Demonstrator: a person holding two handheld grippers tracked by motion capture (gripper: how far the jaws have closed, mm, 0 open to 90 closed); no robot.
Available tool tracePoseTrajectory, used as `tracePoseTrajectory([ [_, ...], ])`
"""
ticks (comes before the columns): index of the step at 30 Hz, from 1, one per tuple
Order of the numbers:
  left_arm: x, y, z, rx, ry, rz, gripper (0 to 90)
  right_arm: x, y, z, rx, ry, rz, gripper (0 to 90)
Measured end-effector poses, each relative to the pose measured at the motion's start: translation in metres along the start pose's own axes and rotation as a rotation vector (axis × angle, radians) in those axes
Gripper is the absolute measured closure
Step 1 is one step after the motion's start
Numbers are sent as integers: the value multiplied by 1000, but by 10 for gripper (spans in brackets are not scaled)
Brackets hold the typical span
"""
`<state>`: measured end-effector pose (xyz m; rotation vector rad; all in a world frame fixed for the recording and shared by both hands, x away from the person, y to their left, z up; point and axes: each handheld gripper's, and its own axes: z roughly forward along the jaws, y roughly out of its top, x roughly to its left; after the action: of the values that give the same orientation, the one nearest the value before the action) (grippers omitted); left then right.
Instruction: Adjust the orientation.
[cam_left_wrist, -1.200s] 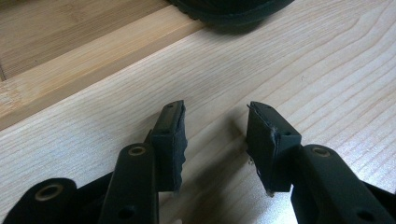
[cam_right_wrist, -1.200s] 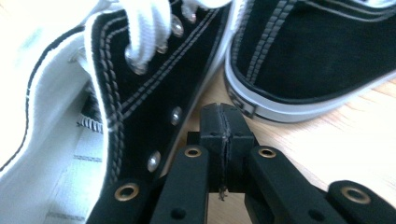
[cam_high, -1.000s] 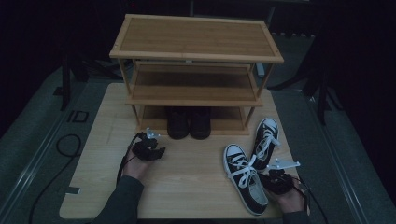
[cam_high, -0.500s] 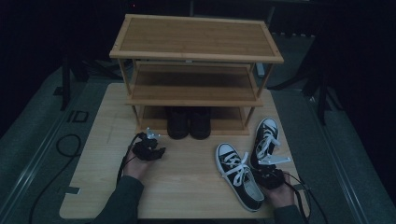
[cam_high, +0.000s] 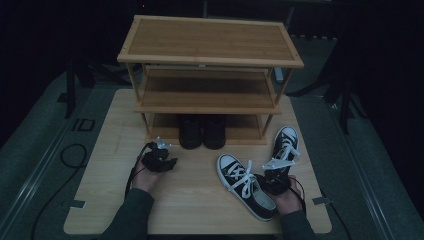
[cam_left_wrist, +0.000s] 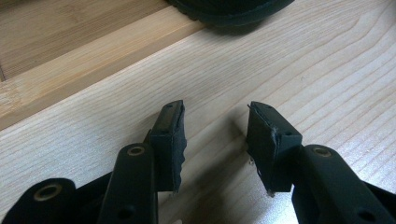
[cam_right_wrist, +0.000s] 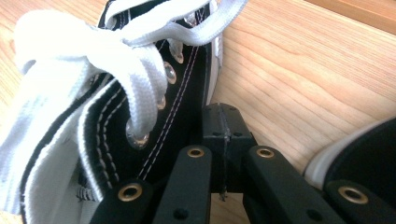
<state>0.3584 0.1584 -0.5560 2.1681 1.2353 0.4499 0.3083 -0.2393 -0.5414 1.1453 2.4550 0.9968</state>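
A black high-top sneaker with white laces lies on the wooden table at the front right, toe toward the rack. My right gripper is at its heel side. In the right gripper view the jaws are pressed together against the sneaker's black canvas side, shut on its upper edge. The matching sneaker lies just behind, and its white sole edge shows at the right. My left gripper rests low over bare table at the front left, open with nothing between its fingers.
A three-tier wooden shoe rack stands at the back of the table. A pair of black shoes sits on its bottom tier, and a dark toe shows beyond my left gripper. Cables trail off the table's left side.
My right gripper has moved left with the sneaker, which has slid toward the table's middle and turned its toe more to the left. The left gripper has stayed in place.
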Motion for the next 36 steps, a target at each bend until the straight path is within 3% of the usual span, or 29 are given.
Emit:
tracePoseTrajectory([
  [5, 1, 0, 0, -4, -6, -2, 568, -1, 2, -4, -12, 4, -6, 878],
  [12, 1, -1, 0, -6, -10, -4, 567, -2, 18, -22, -55, -36, -41, 786],
  [18, 2, -1, 0, -7, -13, -6, 566, -10, 26, -30, -66, -99, -28, 712],
  [19, 2, -1, 0, -7, -14, -6, 566, -14, 28, -32, -53, -146, -29, 683],
  [23, 2, -1, 0, -9, -14, -8, 565, -20, 28, -38, -51, -208, -19, 646],
  [27, 2, -1, 0, -10, -16, -9, 563, -27, 25, -42, -45, -240, 0, 619],
  [32, 2, -1, 0, -12, -19, -11, 561, -32, 20, -44, -29, -261, 13, 597],
  [36, 2, -1, 0, -13, -19, -10, 558, -33, 15, -43, -22, -248, 32, 597],
])
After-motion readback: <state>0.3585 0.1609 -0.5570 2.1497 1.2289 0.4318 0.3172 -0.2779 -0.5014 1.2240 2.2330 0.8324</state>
